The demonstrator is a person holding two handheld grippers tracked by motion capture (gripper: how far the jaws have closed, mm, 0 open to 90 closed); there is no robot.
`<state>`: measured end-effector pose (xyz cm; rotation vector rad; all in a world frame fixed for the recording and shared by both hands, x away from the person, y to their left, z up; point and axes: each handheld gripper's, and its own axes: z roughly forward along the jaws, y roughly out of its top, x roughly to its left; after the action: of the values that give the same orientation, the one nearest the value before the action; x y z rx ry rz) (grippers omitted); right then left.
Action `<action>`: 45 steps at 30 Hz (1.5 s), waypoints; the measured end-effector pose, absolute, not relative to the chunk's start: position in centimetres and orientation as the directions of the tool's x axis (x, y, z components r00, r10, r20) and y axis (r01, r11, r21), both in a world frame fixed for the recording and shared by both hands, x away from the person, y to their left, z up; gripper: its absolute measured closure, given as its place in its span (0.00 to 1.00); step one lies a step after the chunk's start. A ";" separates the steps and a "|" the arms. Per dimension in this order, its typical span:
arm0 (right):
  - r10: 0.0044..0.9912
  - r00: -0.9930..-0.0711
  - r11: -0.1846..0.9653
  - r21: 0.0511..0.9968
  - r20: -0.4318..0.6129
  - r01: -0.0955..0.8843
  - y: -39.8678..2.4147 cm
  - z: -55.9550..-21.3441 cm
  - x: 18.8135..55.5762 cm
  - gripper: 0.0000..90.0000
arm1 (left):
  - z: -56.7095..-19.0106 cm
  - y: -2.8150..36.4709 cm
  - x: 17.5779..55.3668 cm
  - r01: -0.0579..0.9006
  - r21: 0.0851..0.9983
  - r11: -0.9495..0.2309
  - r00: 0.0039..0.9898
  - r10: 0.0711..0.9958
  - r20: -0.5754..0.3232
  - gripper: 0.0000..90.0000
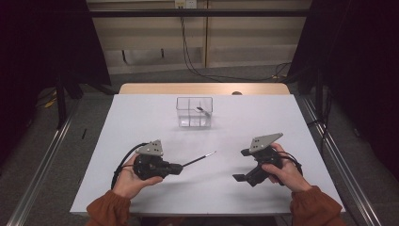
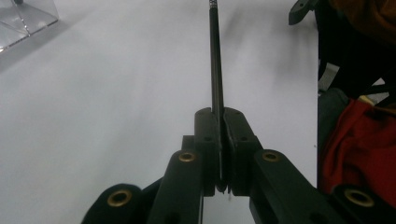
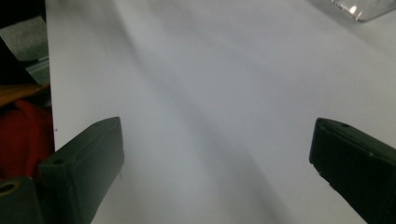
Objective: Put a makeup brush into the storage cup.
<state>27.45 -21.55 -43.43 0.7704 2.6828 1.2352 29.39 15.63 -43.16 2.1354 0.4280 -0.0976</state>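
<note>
Your left gripper has its fingers pressed together on a thin black pen. In the left gripper view the pads meet flat against the shaft, one on each side, and the pen runs straight out past the fingertips, away over the white counter. From above, the pen sticks out beyond the fingers toward the middle of the counter, slightly tilted, its far tip pointing toward the clear plastic box. Whether that tip touches the counter, I cannot tell.

The box stands well beyond the pen's tip, farther out from your left fingers; a small dark object, too small to identify, lies inside it. In the left gripper view a corner of the box shows off to the left of the fingers.

Your right gripper has its fingers spread wide with nothing between them, only bare counter. It sits well apart from the pen, off to the side of the pen's tip, and the box's edge lies ahead of the right fingers, far off.
</note>
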 end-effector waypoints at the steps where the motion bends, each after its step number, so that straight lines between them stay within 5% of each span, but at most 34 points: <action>1: 0.474 -0.871 0.538 0.741 0.129 0.402 -21.5 -43.4 27.4 0.03 | -43.2 15.6 29.4 0.341 0.794 -0.502 0.936 0.264 -0.235 0.95; 28: 0.497 -0.866 0.366 0.889 0.062 0.274 -20.0 -44.2 26.9 0.07 | -43.2 15.2 28.8 0.290 0.909 -0.299 0.935 0.291 -0.202 0.95; 45: 0.432 -0.893 0.243 0.936 0.130 0.254 -18.9 -43.0 26.8 0.08 | -43.4 14.0 28.1 0.258 0.938 -0.231 0.943 0.272 -0.192 0.94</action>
<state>26.82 -18.93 -42.97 0.6547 2.3502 1.7231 28.13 14.01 -43.36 1.8212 0.3919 0.0139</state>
